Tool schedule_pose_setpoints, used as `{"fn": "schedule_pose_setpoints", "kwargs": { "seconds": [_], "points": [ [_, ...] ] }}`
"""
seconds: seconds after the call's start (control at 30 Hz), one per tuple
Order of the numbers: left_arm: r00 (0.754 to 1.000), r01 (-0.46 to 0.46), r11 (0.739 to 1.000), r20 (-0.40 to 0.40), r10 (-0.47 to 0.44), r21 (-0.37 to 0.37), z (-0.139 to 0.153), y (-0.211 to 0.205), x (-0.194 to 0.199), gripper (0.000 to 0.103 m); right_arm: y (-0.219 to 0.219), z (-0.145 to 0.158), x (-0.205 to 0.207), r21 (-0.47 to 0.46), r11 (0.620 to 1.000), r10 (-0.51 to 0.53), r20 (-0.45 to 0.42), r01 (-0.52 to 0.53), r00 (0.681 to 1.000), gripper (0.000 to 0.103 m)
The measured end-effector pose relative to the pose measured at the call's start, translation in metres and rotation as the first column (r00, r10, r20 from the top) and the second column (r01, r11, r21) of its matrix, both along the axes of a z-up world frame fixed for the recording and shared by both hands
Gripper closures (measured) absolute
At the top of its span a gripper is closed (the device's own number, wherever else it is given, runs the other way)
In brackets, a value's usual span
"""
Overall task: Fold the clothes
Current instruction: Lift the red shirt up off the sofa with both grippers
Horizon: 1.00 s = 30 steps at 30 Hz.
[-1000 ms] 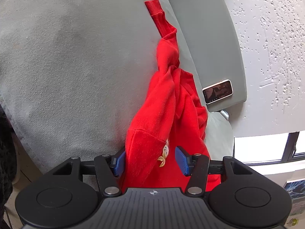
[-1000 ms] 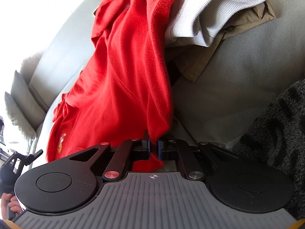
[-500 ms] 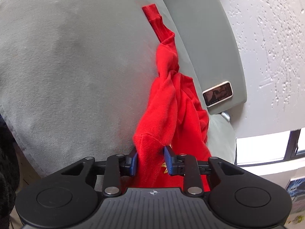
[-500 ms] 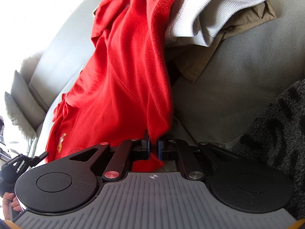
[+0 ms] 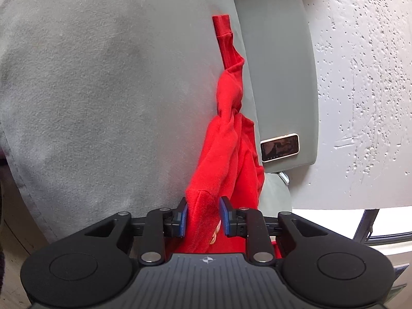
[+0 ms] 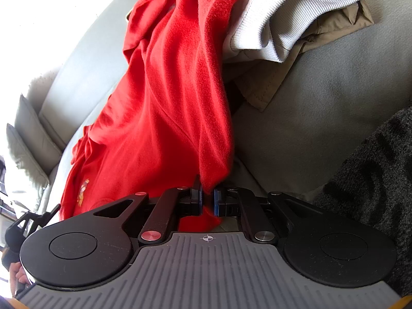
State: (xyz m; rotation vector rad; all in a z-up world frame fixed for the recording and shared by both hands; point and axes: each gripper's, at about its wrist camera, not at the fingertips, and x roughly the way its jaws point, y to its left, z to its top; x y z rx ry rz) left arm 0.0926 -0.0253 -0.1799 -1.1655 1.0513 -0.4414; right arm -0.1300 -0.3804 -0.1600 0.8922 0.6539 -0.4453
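Left wrist view: my left gripper [image 5: 202, 215] is closing on the red sweater [image 5: 226, 154] near the sofa [image 5: 103, 90] seat's front edge; right gripper [image 6: 207, 200] pinches another edge, so I can spread it.

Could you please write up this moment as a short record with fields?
surface: grey sofa cushion
garment in work: red sweater, crumpled, unfolded
left hand-held gripper: jaws closing, bunched red fabric between the pads
right hand-held gripper: shut on an edge of the red sweater
other clothes: white ribbed garment lying on a tan garment, beside the sweater
other item: phone on the sofa back
fold progress: none visible yet
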Motion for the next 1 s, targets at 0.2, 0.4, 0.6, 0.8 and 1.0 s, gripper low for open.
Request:
{"fn": "schedule_pose_setpoints", "kwargs": {
  "seconds": [0.2,0.4,0.6,0.8,1.0],
  "points": [
    [0.997,-0.046,0.996,0.063,0.041,0.074,0.013,0.004,-0.006,0.101,0.0,0.0,0.0,0.001,1.0,0.0,0.001,0.0,1.0,0.095],
    [0.988,-0.089,0.994,0.132,0.08,0.069,0.038,0.019,-0.015,0.101,-0.001,0.0,-0.001,0.001,1.0,-0.004,0.002,0.004,1.0,0.095],
    [0.976,-0.126,0.992,0.174,0.128,-0.019,0.069,0.033,-0.017,0.102,-0.006,0.013,-0.007,0.065,0.997,-0.038,0.068,0.033,0.997,0.097],
    [0.915,-0.163,0.978,0.352,0.2,-0.132,0.151,0.045,-0.018,0.102,-0.025,0.095,-0.012,0.115,0.993,-0.072,0.319,0.037,0.945,0.097],
    [0.72,-0.136,0.953,0.634,0.283,-0.272,0.26,0.061,-0.067,0.102,-0.012,0.237,-0.052,-0.043,0.999,0.013,0.662,0.02,0.749,0.098]
  ]
}}
